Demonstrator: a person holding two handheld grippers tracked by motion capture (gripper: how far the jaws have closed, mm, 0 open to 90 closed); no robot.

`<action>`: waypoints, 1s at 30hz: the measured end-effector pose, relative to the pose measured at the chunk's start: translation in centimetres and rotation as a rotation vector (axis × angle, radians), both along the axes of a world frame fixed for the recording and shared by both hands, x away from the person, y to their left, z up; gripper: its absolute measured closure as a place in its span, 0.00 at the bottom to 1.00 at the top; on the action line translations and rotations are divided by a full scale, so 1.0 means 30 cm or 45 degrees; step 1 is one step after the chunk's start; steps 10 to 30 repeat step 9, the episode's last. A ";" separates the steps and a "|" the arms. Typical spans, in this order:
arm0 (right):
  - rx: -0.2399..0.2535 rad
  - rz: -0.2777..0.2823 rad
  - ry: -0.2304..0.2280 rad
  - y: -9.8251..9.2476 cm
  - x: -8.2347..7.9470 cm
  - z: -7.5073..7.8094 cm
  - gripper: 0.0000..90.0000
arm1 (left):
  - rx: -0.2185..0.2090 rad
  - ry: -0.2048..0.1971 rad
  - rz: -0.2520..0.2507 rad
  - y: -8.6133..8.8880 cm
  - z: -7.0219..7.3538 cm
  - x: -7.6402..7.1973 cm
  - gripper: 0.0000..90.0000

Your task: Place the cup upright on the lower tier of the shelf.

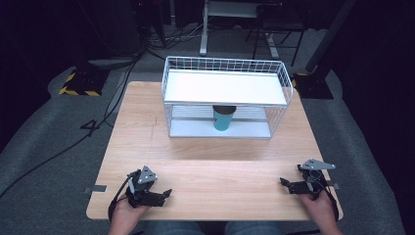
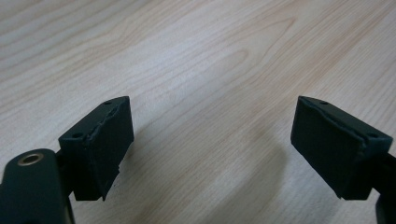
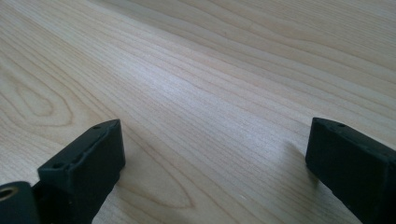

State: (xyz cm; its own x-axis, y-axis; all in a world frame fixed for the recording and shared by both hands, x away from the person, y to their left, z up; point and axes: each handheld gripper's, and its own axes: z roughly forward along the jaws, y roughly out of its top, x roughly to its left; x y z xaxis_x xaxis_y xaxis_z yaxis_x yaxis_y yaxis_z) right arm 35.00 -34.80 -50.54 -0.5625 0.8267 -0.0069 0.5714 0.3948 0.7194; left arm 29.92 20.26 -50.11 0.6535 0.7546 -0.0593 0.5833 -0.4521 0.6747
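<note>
My left gripper (image 1: 155, 188) rests low over the front left of the wooden table (image 1: 220, 161), held by a hand at the near edge. In the left gripper view its jaws (image 2: 210, 126) stand apart with bare wood between them. At the front right, my right gripper (image 1: 292, 177) sits in the other hand; its jaws (image 3: 212, 144) are spread wide over bare wood grain and hold nothing. A teal cylindrical cup with a dark top (image 1: 223, 119) stands upright on the lower level of a white wire rack (image 1: 169, 88) at the far side of the table.
The rack has a white upper shelf (image 1: 225, 87) with a raised wire rim, right above the cup. Cables (image 1: 73, 142) run over the grey floor to the left, and stand bases and desk legs lie beyond the table.
</note>
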 end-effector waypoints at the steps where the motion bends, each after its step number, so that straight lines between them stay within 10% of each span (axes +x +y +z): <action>1: 0.000 0.000 0.000 0.000 0.000 0.000 0.05 | 0.010 -0.022 0.003 0.001 -0.003 0.000 0.15; 30: 0.000 0.000 0.000 0.000 0.000 0.000 0.06 | 0.032 -0.047 -0.003 0.000 -0.012 0.008 0.12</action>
